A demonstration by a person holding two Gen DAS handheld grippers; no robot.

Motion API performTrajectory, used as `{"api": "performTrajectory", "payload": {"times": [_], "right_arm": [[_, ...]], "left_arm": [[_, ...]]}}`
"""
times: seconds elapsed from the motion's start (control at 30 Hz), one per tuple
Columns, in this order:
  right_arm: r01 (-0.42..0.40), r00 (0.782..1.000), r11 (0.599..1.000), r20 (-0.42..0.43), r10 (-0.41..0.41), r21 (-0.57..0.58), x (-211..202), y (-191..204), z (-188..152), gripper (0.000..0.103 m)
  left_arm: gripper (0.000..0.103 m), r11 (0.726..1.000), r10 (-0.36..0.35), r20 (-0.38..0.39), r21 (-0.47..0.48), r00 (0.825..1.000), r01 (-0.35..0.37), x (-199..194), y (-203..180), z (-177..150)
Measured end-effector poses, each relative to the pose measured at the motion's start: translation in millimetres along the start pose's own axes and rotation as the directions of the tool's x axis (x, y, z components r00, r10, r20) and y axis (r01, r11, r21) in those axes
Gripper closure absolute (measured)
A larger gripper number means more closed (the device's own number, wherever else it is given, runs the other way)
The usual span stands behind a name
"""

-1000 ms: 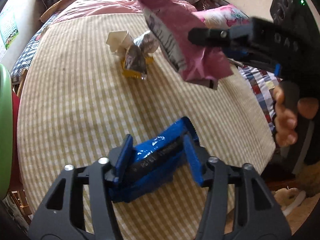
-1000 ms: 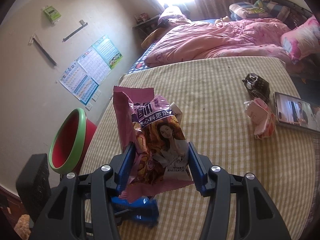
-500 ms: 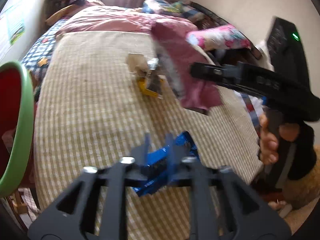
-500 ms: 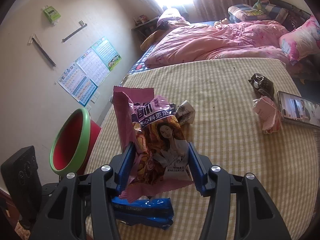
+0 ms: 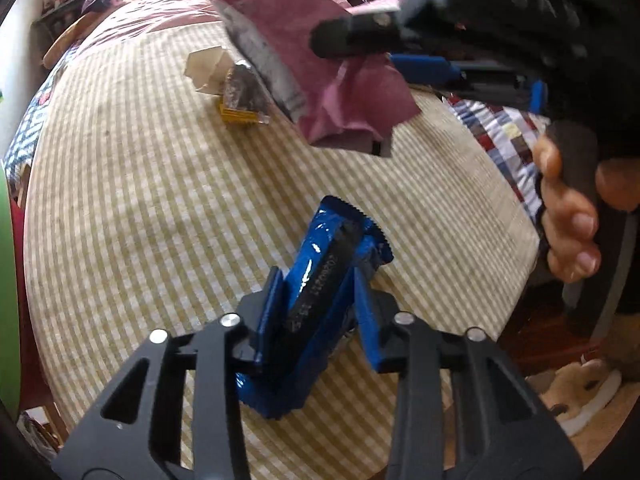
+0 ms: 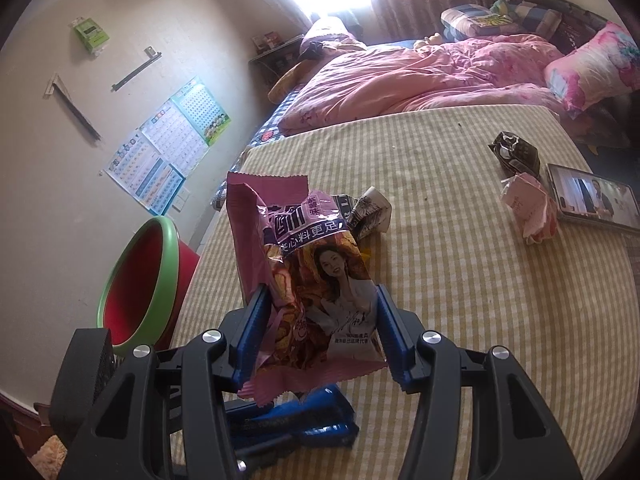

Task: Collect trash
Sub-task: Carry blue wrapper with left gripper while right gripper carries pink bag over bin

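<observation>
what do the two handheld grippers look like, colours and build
Both match: the left gripper and right gripper have black plastic frames with triangular cut-outs, silver screw heads at the joints and flat blue finger pads. The right one's black body carries raised lettering; a bare hand wraps its dark handle.

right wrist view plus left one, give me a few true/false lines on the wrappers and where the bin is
1. The right tool holds a pink snack bag. True.
2. The blue wrapper sits between the left tool's fingers. True.
3. The red bin with a green rim stands on the checked table. False: it stands beside the table.
4. The tablet screen is dark. False: it shows a picture.
5. No trash remains on the table. False: crumpled wrappers remain.
</observation>
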State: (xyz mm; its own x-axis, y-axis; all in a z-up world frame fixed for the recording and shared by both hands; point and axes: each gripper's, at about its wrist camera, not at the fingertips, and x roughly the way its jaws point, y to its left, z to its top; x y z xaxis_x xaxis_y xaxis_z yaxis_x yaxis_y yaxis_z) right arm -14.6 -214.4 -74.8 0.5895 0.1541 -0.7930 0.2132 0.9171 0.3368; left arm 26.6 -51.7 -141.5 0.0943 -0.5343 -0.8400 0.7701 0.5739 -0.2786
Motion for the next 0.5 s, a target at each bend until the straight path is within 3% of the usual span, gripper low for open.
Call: {"api": "performTrajectory", "payload": {"times": [0.13,0.17,0.23,0.5], "right_arm": [[0.004,1.0,1.0,0.012,-0.004,0.002,-0.2,7.1,0.7,0.052],[0.003,1.0,1.0,0.015,-0.003,0.001,-0.1,9.3,1.0,0.052],[-0.003,1.0,1.0,0.023,0.003,-0.003,0.8,16.6,2.5,0.052],[-0.044,0.999,0.998,0.025,0.046,-0.05,14.3,56.1,7.4,0.052]], "left_arm": [[0.078,0.999,0.024,0.064,-0.042,0.998,-0.021,-24.2,15.5,-4.7],[0.084,0.998,0.03,0.08,-0.055,0.996,-0.026,-28.9,19.9,-6.0],[0.084,0.994,0.057,0.123,-0.096,0.991,-0.046,-44.4,32.3,-6.1],[0.084,0.96,0.209,0.277,-0.241,0.938,-0.143,-108.5,83.8,-17.2]]}}
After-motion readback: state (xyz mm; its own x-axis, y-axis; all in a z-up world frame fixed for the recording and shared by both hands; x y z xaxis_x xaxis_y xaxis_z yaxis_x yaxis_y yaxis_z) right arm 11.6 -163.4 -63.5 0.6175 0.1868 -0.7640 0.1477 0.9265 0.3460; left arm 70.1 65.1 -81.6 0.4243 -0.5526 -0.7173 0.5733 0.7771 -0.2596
